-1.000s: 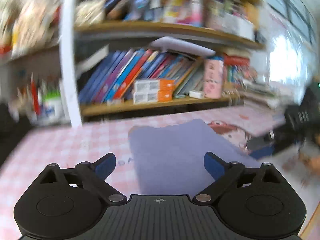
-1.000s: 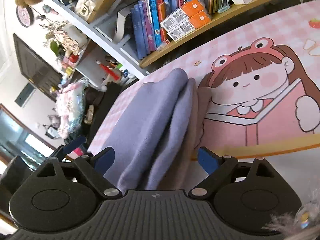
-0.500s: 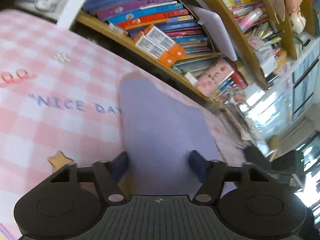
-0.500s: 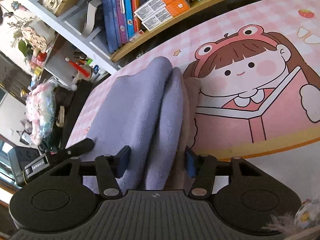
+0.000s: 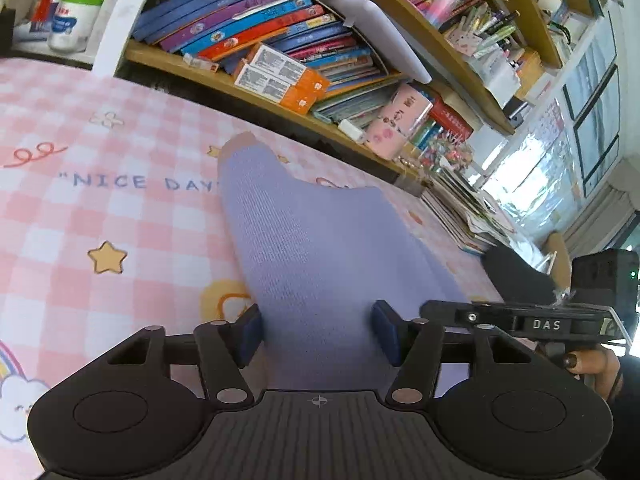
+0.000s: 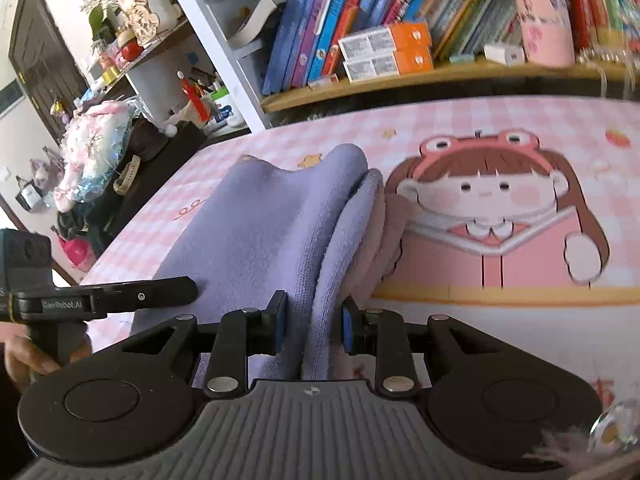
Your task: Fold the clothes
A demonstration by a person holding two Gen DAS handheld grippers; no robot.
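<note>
Since 0.5 s ago: right gripper (image 6: 310,328) narrowed, now clamped on near edge of purple knit cloth (image 6: 256,236); left gripper (image 5: 316,334) w/ pads against cloth sides, gripping. Cloth folded, lying mid pink checked mat (image 5: 100,216), 12 o'clock from both. Readable: "NICE DAY" on mat, "DAS" at 3 o'clock.

Black ribbed tongs (image 5: 318,334), blue pads (image 6: 279,322), silver screws, dark nail polish

Near end of lavender garment (image 5: 320,264) is hidden behind left gripper (image 5: 318,334) body. Fold layers between right gripper (image 6: 312,322) pads are obscured. Book (image 6: 320,40) titles are too small to be read.
</note>
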